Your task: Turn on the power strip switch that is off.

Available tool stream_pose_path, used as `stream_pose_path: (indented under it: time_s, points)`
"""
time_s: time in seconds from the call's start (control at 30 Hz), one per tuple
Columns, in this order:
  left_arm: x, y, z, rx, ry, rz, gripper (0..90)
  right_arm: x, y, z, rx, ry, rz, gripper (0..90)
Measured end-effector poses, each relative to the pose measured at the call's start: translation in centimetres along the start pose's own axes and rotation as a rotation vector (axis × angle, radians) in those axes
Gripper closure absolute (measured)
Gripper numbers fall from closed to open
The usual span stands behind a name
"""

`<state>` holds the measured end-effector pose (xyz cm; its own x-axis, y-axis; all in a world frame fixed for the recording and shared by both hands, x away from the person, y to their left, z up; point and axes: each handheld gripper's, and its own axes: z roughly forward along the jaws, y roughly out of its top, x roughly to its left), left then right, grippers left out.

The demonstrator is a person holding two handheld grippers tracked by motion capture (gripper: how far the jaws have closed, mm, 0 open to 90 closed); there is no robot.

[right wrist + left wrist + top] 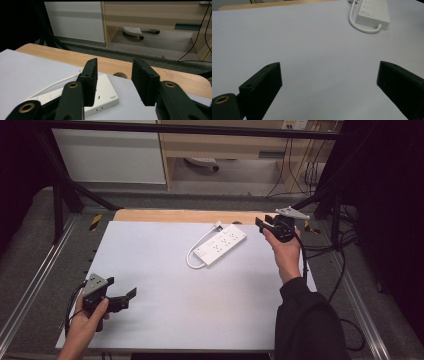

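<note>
Currently the left gripper (pixel 121 296) sits at the near-left of the sheet (pixel 165 290), well short of the strip (pixel 220 244), jaws wide, nothing between them; in its own view the strip (pixel 373 13) is far off at top right. The right gripper (pixel 261 225) hovers just right of the strip's far end, jaws narrowed to a partial gap, empty; in its view the strip (pixel 100 97) lies below and behind the left jaw, not between the pads. The cord (pixel 195 251) loops off the strip's near-left end and runs along its left side. Risks, my read: the gap looks narrower than the strip's width, so coming down now would land a jaw on top and shove it. It's light on a smooth sheet, so any off-centre nudge spins it. The cord loop may snag a jaw. The wood edge (pixel 165 215) beyond leaves little room.
</note>
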<state>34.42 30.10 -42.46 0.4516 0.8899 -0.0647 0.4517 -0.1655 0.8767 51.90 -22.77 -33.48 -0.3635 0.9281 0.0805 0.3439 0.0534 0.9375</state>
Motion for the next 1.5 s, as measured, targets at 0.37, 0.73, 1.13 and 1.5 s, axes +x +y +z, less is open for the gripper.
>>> stream_pose_path:
  time_s: [0.37, 0.73, 1.13, 1.5]
  points:
    - [0.0, 0.0, 0.1, 0.001, -0.001, 0.002, 6.0, 0.0, -0.2, 2.5, -0.016, -0.003, 0.022, 74.2]
    - [-0.1, -0.1, 0.1, 0.005, -0.001, 0.006, 6.0, 0.4, -1.1, 4.3, -0.004, 0.004, 0.018, 83.7]
    - [-0.1, -0.1, 0.1, 0.004, 0.001, 0.015, 6.0, 0.2, -1.9, 5.9, 0.000, -0.009, 0.030, 90.0]
    - [0.0, -0.1, 0.0, 0.002, 0.006, 0.019, 6.0, 1.1, -1.9, 7.8, 0.023, -0.005, 0.014, 90.0]
